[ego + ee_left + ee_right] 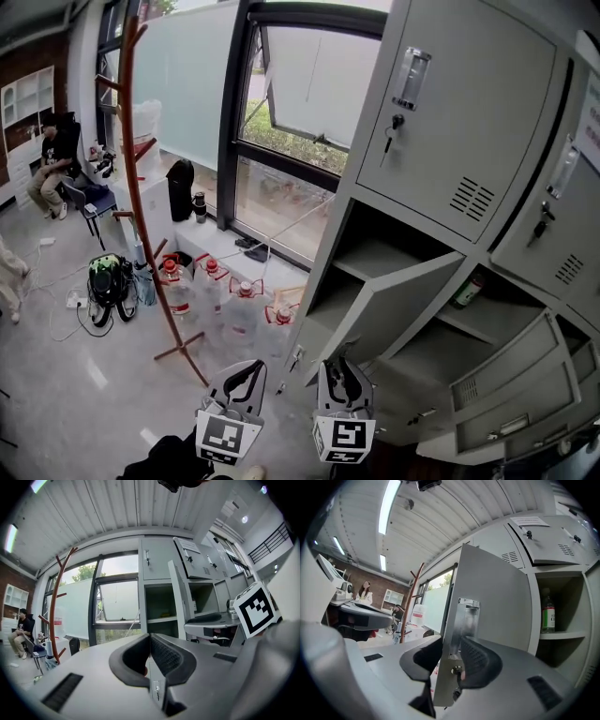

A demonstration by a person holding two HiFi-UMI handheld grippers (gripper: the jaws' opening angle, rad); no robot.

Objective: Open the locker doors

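Locker door (487, 588), its free edge clamped in the right tool (451, 645) just under the handle plate (467, 617), wants a smooth swing along its hinge arc, with the left tool (150, 638), jaws together and empty, held clear.

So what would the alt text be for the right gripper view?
Two black fingers clamp the edge of an open grey locker door at its metal handle plate. Right of it, a green bottle stands on a shelf in an open compartment.

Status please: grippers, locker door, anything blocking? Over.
Right hand-held gripper clamped on door edge. Left hand-held gripper shut, empty. Door swung open; upper door shut. Coat stand stands clear.
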